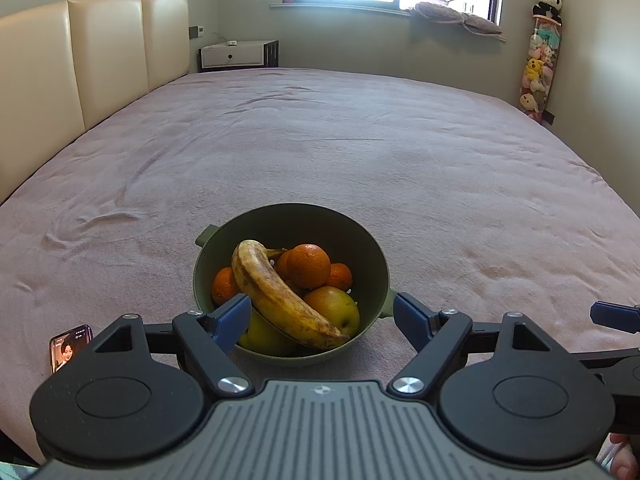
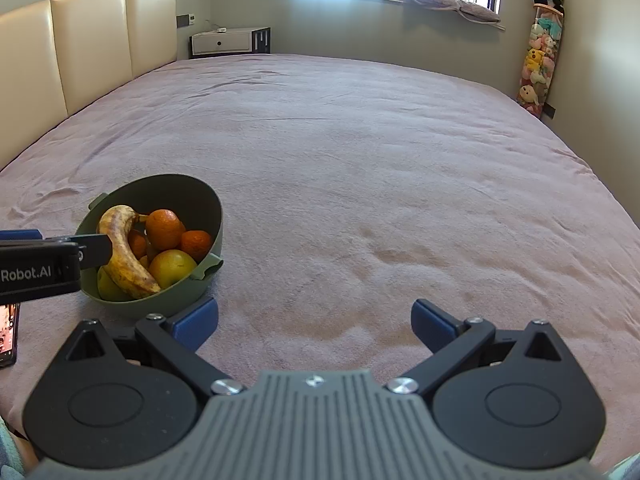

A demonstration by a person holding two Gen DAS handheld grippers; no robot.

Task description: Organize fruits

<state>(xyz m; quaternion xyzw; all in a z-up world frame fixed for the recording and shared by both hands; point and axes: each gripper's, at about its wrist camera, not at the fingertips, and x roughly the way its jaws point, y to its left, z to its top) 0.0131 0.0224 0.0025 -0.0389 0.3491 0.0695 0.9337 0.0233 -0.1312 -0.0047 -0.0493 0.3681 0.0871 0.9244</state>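
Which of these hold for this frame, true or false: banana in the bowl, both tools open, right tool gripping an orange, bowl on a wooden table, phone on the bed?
1. The banana lies in the green bowl. True.
2. The left tool and right tool are both open. True.
3. The right tool grips an orange. False: its jaws are empty, over bare blanket; the oranges sit in the bowl.
4. The bowl stands on a wooden table. False: it rests on the pink blanket of a bed.
5. A phone lies on the bed. True.
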